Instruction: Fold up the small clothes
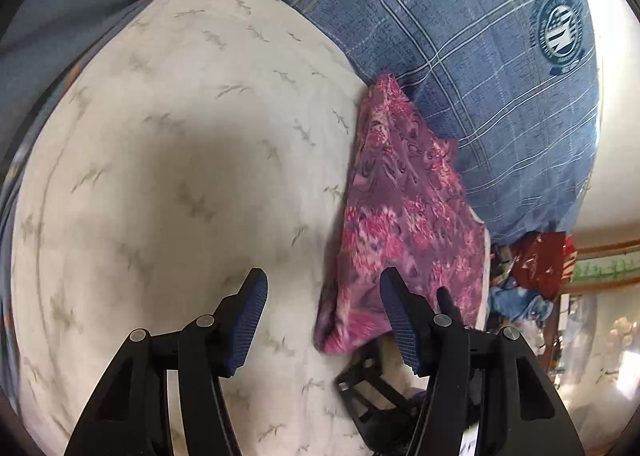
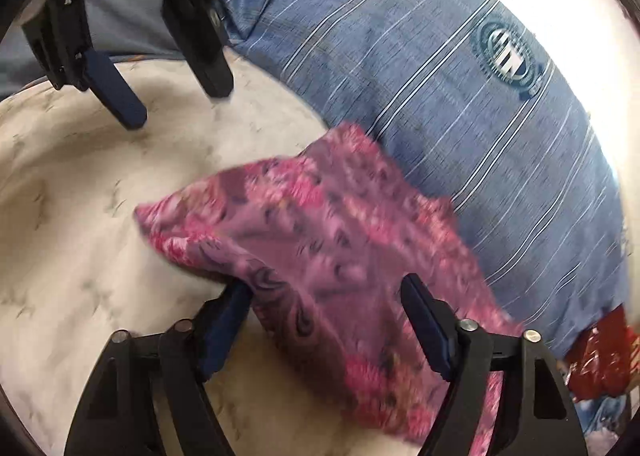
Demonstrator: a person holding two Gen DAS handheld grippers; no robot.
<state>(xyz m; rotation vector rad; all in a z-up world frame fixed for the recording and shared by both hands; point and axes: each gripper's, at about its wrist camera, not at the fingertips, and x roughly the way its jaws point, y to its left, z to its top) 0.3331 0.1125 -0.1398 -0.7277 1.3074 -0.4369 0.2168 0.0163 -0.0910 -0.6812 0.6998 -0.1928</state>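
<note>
A: Right wrist view: one floral cloth [image 2: 320, 224] on the cream sheet [image 2: 72, 248], far edge against the blue plaid pillow [image 2: 440, 76]. Right gripper [image 2: 326, 320] spread wide, cloth draped between its fingers, unclamped.

B: Left gripper [image 1: 324, 312] also agape, holding nothing, beside the cloth. Risk?

A: Closing here likely bunches a thick wad; the fold skews. Count: one cloth, one pillow, two grippers.

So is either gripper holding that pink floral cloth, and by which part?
Neither. The left gripper is open over the cream sheet; the right gripper straddles the pink floral cloth, unclosed.
</note>
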